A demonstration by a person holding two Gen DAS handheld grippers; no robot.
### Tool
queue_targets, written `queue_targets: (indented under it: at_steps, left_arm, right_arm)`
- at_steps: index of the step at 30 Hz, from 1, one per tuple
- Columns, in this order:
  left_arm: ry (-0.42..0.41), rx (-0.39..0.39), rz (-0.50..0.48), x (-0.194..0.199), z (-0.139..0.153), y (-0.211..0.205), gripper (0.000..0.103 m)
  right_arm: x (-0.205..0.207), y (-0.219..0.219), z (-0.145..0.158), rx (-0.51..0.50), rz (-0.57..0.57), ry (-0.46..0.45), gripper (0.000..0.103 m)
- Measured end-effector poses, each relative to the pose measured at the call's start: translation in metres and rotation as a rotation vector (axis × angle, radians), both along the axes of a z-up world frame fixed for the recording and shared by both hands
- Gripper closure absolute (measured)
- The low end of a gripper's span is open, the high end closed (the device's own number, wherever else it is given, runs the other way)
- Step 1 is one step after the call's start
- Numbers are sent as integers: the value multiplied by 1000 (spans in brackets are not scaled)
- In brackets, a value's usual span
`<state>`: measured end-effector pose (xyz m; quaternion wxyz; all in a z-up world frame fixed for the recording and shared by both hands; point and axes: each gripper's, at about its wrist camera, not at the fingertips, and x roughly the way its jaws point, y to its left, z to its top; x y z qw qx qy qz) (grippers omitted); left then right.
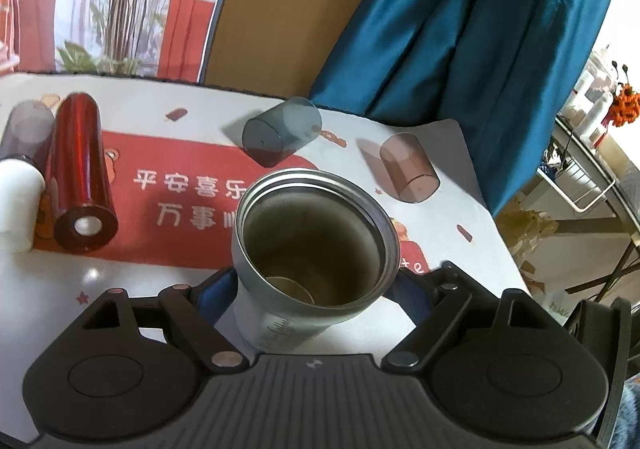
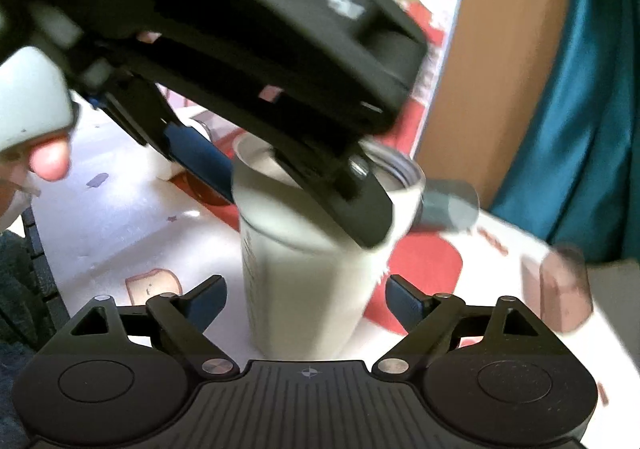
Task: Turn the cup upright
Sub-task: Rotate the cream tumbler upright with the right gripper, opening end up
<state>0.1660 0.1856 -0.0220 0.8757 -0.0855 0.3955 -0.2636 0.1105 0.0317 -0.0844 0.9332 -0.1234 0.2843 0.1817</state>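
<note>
The steel cup stands upright, mouth up, mid-table on the tablecloth printed "平安喜乐". The left gripper pinches its sides; the right gripper is spread around it, not touching. Writing on the cup is unreadable.

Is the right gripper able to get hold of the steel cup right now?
Probably yes. The right gripper is open, with the steel cup between its fingers, but the left gripper already clamps the cup higher up, so only the lower body is free.
</note>
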Motion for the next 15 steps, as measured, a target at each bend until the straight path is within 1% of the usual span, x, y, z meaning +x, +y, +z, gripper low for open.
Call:
queue_targets:
  at_steps: [3,5,8,10,12,15]
  left_arm:
    - [-4,2,-4,-3,2,1,16]
    - [-8,-1,-10,-5,3,2,16]
    - [-13,3,-16,-8,4,3,15]
    - [-22,17,-7,-10,5,6,12]
    - [-21,19,3,-12,5,11,11]
    - [-15,22,21,-14,6,18,10]
  right_arm:
    - [-1,-5,-1,38,-34,59,12]
    - [-3,-7,0,41,-59,82,9]
    - [-4,-9,2,47,-91,113,8]
    - [-5,-11,4,53,-113,139,6]
    - [-6,-12,7,58,-139,168,0]
    - [-8,-14,12,65,-173,197,0]
